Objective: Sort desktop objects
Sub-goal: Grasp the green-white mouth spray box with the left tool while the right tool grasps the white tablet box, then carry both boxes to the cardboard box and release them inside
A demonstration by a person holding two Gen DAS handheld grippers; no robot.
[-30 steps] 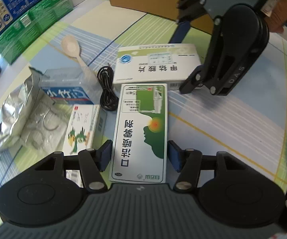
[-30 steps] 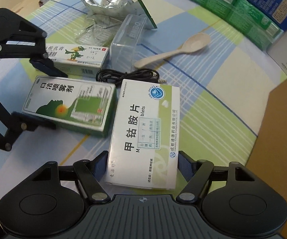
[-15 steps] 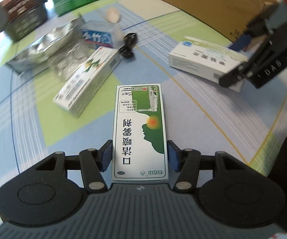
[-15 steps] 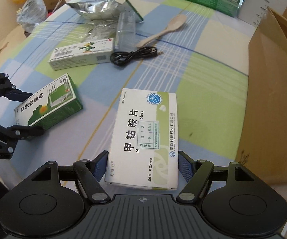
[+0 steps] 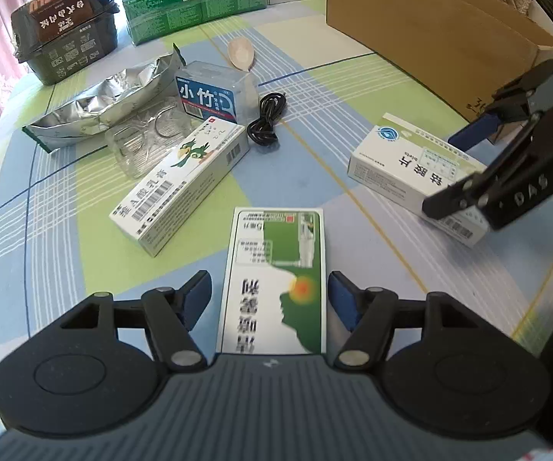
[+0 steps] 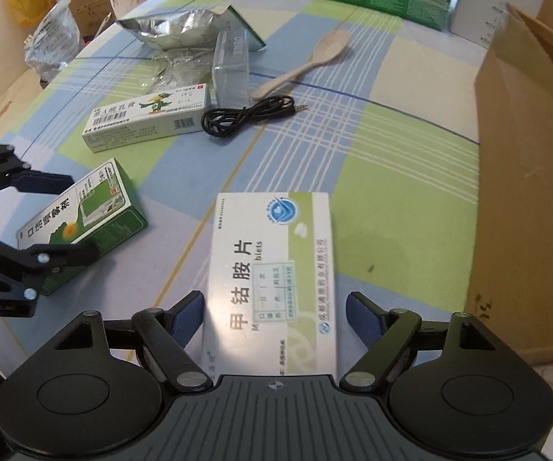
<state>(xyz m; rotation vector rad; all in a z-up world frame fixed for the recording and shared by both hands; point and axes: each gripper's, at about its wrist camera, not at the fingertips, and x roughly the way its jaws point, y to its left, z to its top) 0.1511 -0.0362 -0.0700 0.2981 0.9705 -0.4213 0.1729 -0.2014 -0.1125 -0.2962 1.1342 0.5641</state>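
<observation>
A green and white spray box lies on the tablecloth between the fingers of my left gripper; there is a small gap on each side, so the jaws stand open around it. It also shows in the right wrist view. A white and green tablet box lies between the fingers of my right gripper, also with gaps, jaws open. The left wrist view shows this box at the right with the right gripper around it.
A parrot-printed ointment box, a black cable, a clear blue-labelled box, a wooden spoon, a clear plastic tray and a foil bag lie beyond. A cardboard box stands at the right. Stacked cartons line the far edge.
Both grippers pulled their boxes back toward the near table edge, away from the cluster. The jaws of both have opened slightly, leaving gaps beside the boxes.
</observation>
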